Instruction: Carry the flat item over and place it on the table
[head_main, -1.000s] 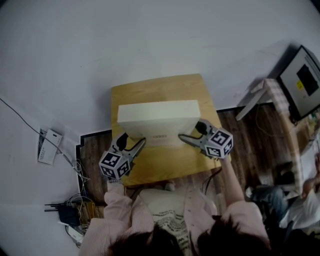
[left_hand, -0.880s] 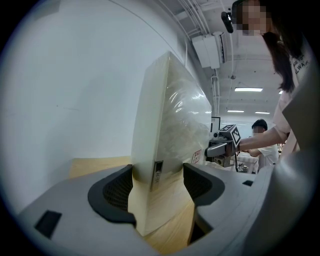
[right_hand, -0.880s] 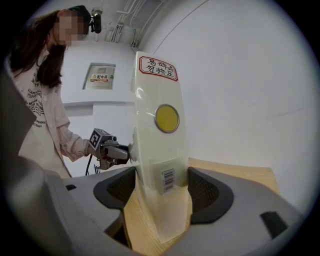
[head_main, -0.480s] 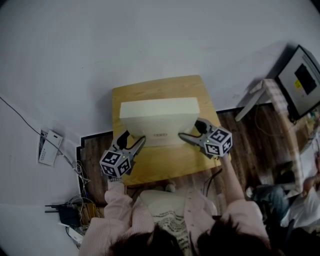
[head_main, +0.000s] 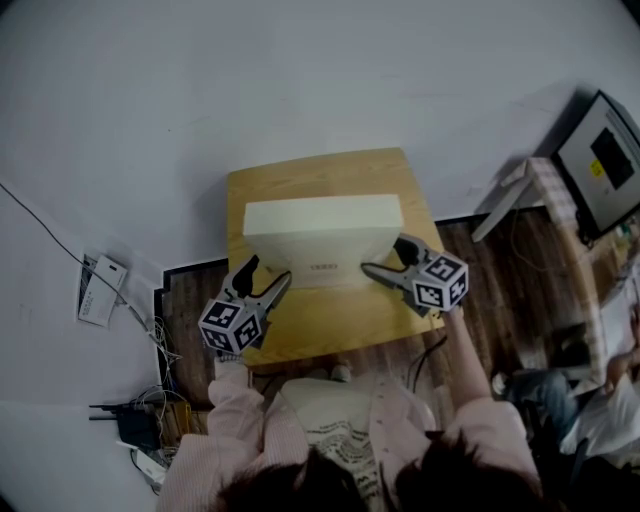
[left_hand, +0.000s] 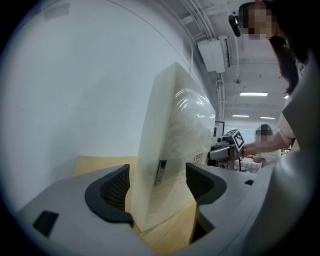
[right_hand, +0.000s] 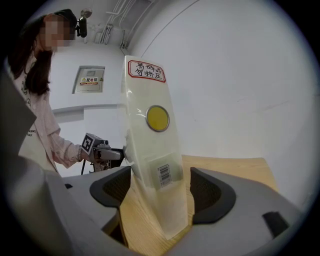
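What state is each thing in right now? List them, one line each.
Box: standing upright on its long edge on the table, not clamped.
Table: bearing the box.
Left gripper: open; its jaws have just been opening, with one end of the box between them.
Right gripper: open; its jaws have just been opening, with the other end of the box between them.

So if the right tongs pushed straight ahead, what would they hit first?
The flat white box: its end already stands inside the right tongs, whose jaws have just been opening and look clear of it.
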